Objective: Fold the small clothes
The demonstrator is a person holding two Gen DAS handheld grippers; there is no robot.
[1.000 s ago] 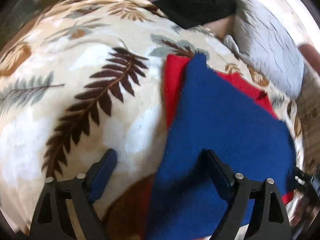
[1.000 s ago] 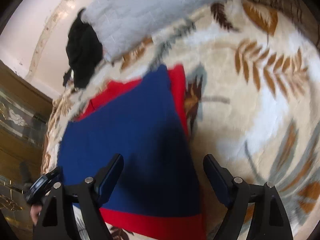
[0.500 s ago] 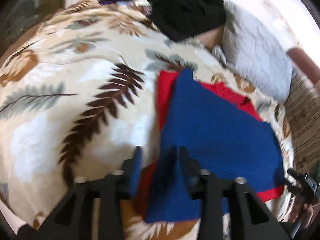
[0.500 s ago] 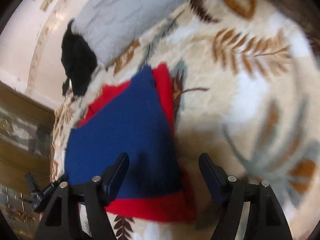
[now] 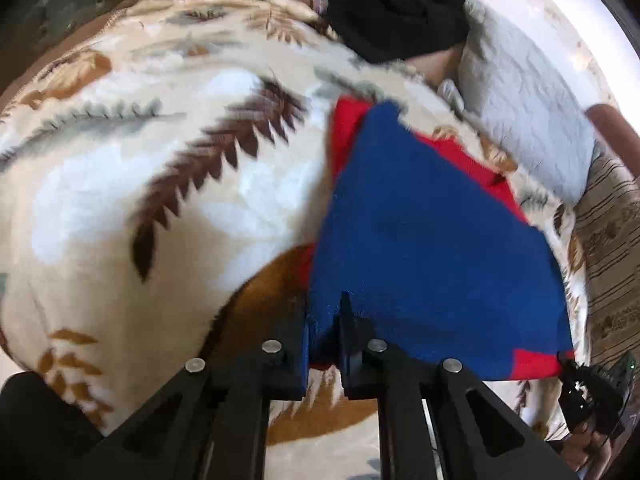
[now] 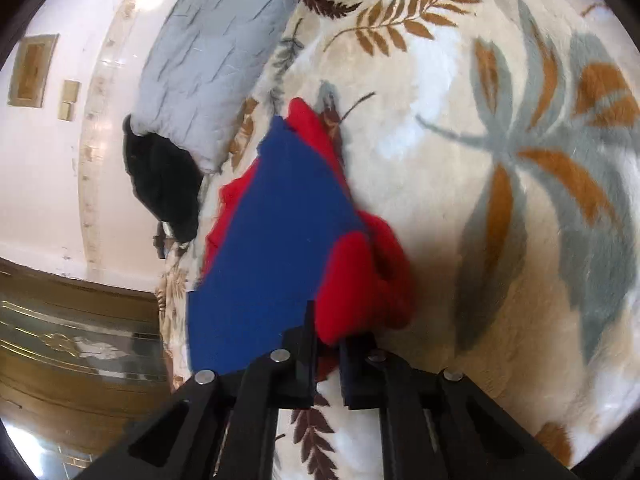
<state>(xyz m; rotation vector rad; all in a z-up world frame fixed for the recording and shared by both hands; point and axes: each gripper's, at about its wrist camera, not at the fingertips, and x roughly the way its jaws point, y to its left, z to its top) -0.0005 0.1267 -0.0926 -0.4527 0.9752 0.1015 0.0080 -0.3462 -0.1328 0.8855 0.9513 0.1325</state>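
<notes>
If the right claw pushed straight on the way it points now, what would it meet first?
The red and blue garment itself: the right claw is already shut on its bunched red edge. Beyond lies the leaf-print blanket; depth is unclear.

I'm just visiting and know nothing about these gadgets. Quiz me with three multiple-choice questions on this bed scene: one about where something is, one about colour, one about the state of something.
1. Where does the black garment lie?
A. beside the grey pillow
B. on the blue cloth
C. in a gripper

2. What colours is the garment being folded?
A. green and white
B. blue and red
C. all black

3. How is the left gripper?
A. wide open above the leaf-print blanket
B. shut on the garment's edge
C. holding the pillow

Answers: A, it sits against the pillow's end; B, blue over red; B, blue cloth is pinched between its closed jaws.
</notes>
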